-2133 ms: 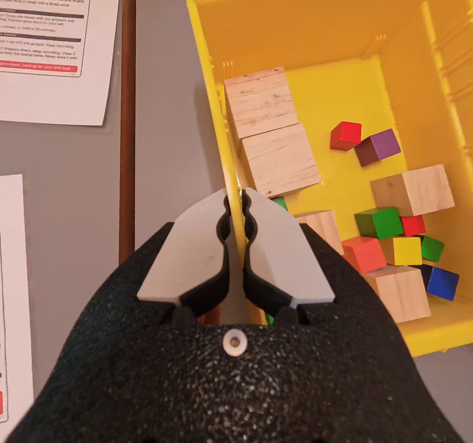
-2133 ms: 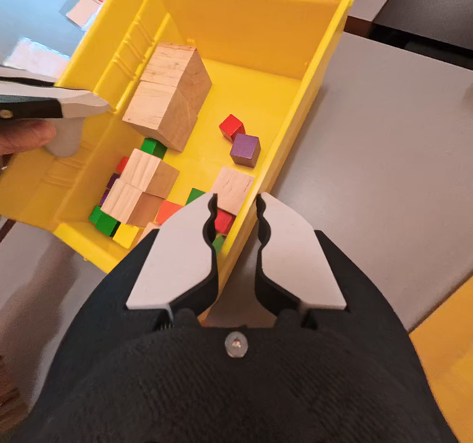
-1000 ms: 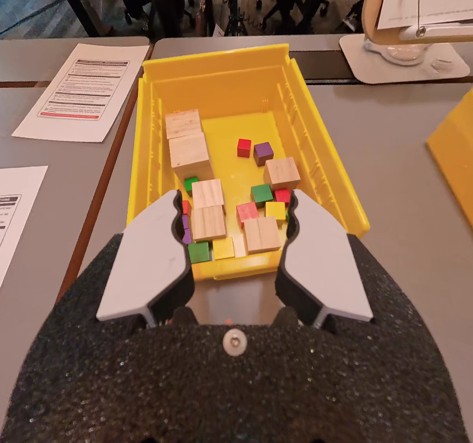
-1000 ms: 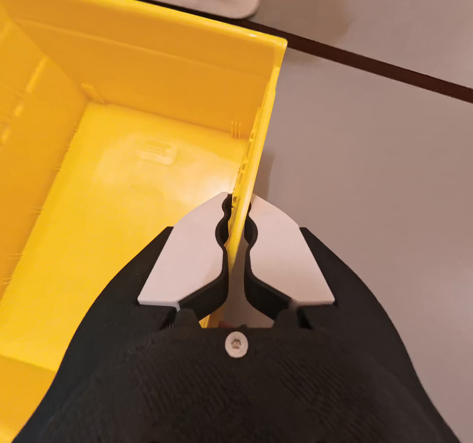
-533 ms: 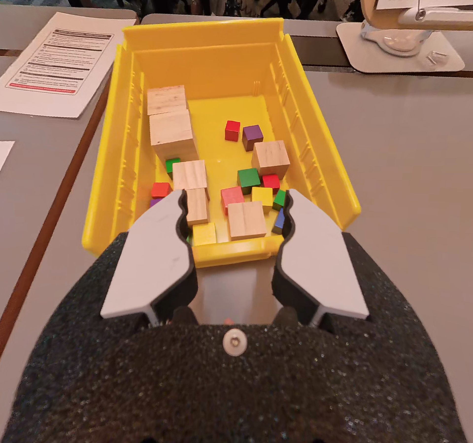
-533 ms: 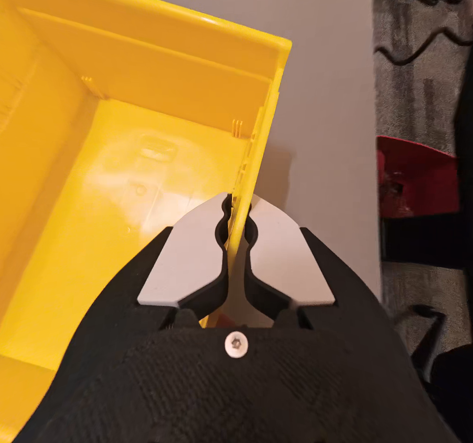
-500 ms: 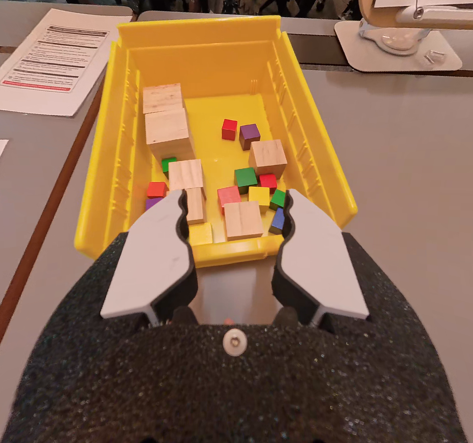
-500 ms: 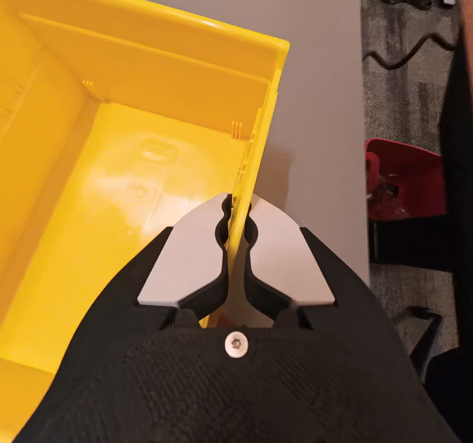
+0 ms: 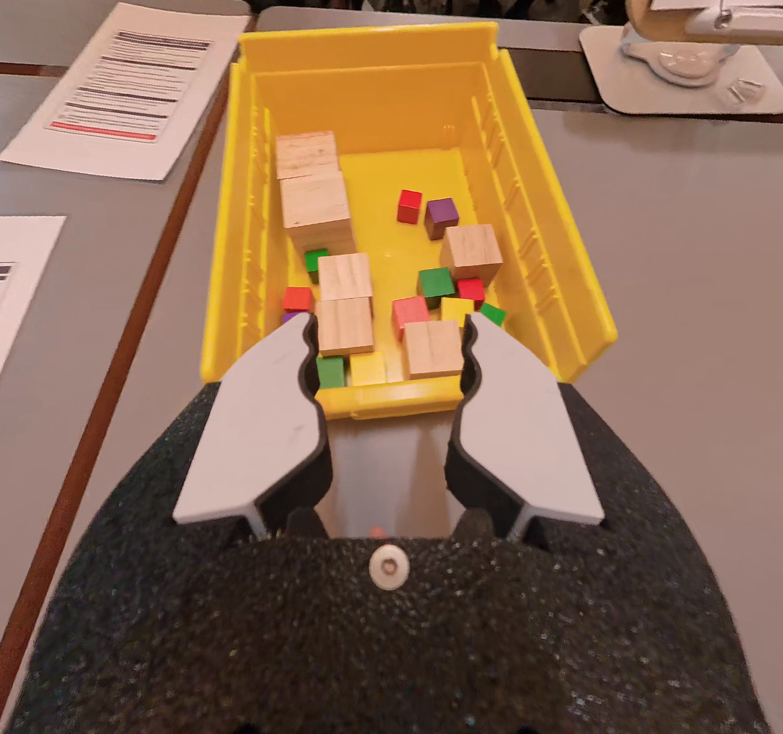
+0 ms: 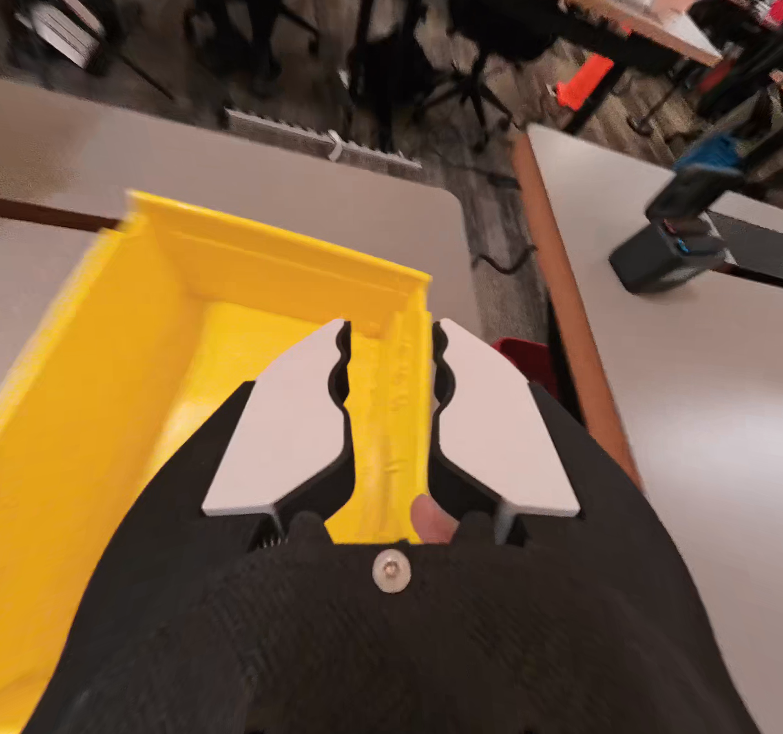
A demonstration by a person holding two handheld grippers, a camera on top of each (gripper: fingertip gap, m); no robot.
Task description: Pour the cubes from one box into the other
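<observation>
Left gripper (image 9: 387,334) wide open, empty, above near rim of cube-filled box (image 9: 546,273). Right gripper (image 10: 392,370) parted astride empty box's (image 10: 262,256) wall at 12 o'clock, not pinching. You: close squarely on rim before lifting.

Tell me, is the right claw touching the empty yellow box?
Cannot tell. In the right wrist view the open right claw straddles the side wall of the empty yellow box, but blur hides any gap at either finger.
</observation>
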